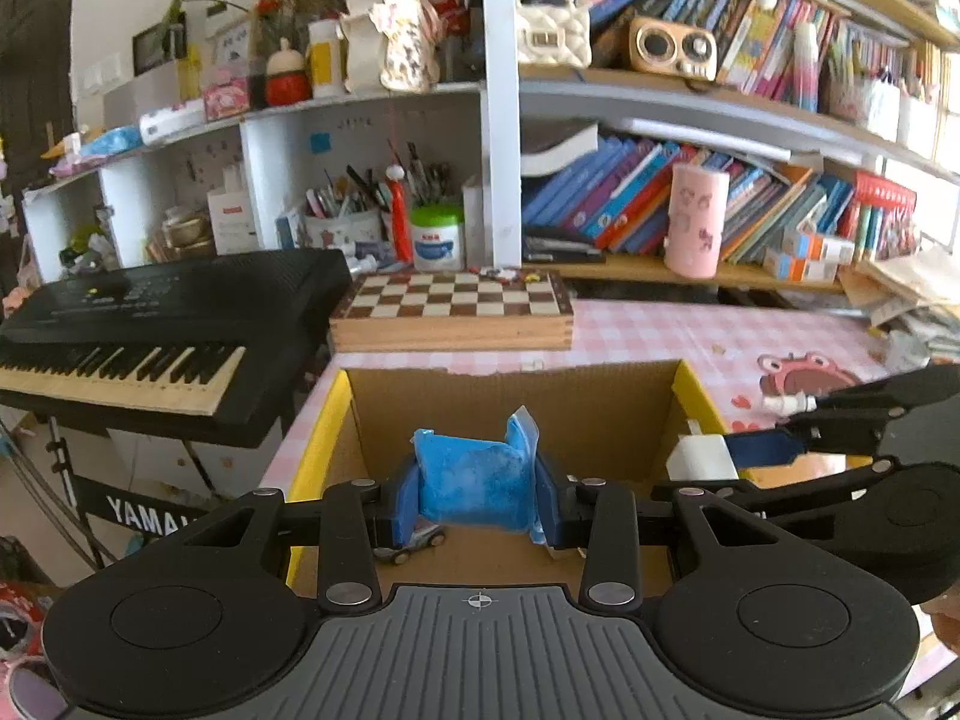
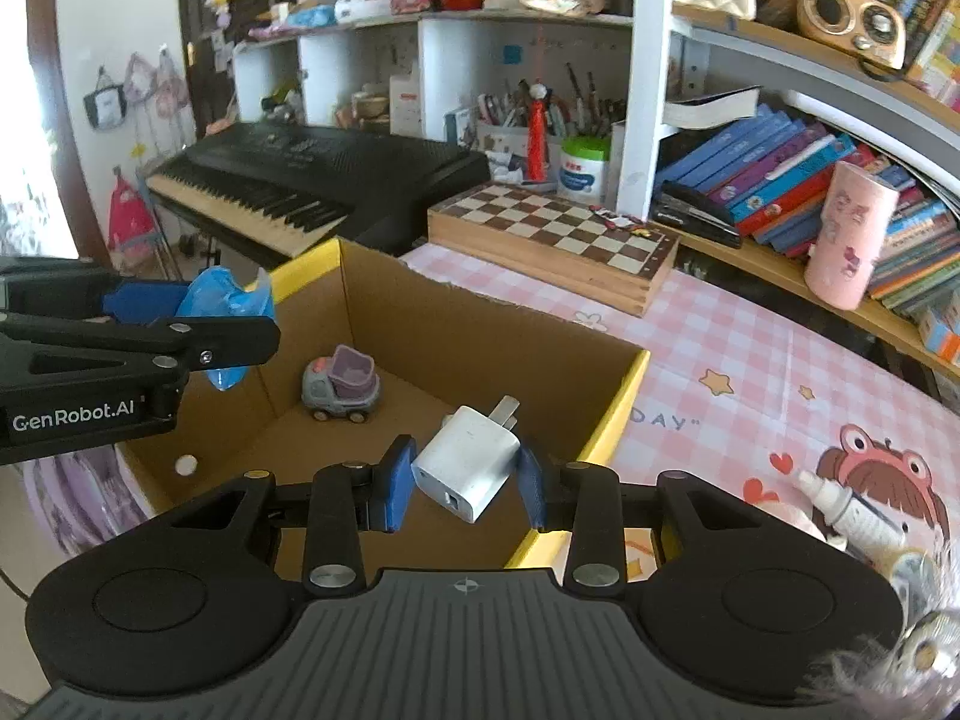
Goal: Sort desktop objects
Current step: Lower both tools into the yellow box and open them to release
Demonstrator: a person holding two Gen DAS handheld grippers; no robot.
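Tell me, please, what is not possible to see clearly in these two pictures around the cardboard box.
- Toy car: left wrist view, mostly hidden behind the left tool and its blue packet.
- Cardboard box near wall: both views, covered by the tool bodies.
- White bottle: right wrist view, its label too small and blurred.
- White charger: left wrist view, partly hidden by the box wall.
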